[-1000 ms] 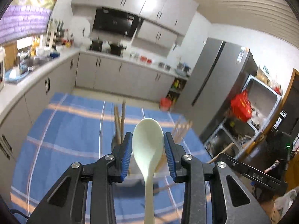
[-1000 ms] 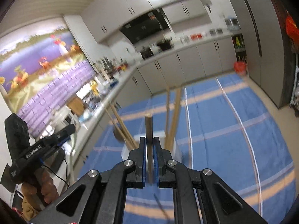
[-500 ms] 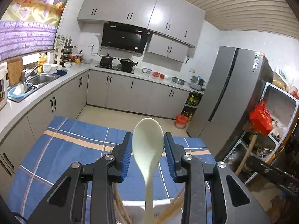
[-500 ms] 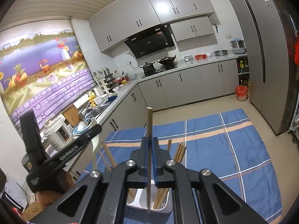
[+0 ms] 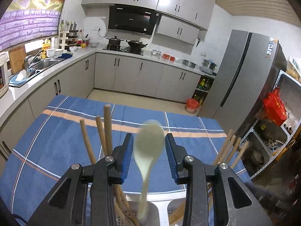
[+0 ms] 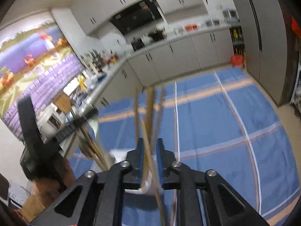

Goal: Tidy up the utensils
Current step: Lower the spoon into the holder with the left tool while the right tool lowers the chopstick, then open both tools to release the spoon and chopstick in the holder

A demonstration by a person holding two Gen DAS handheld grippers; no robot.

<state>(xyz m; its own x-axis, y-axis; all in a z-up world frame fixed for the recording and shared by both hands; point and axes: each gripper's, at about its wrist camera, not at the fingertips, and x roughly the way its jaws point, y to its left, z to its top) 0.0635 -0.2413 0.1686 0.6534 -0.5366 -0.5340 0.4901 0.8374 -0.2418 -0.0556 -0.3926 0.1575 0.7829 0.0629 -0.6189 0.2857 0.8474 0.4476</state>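
While the white utensil holder (image 5: 150, 212) sits directly beneath both tools, this looks like the release step, and each piece should drop straight into its own compartment. Just above the holder, the left gripper (image 5: 148, 157) stands partly spread around a pale green spoon (image 5: 148, 145); the bowl is blurred and whether the pads press it is unclear, while its handle reaches down into the middle compartment. Over the holder's near rim, the right gripper (image 6: 149, 160) has just been opening, a wooden chopstick (image 6: 150, 154) slanting loose between its parted jaws. Best to stay centred over the holder, letting neither piece snag the chopsticks already standing (image 5: 97, 137).
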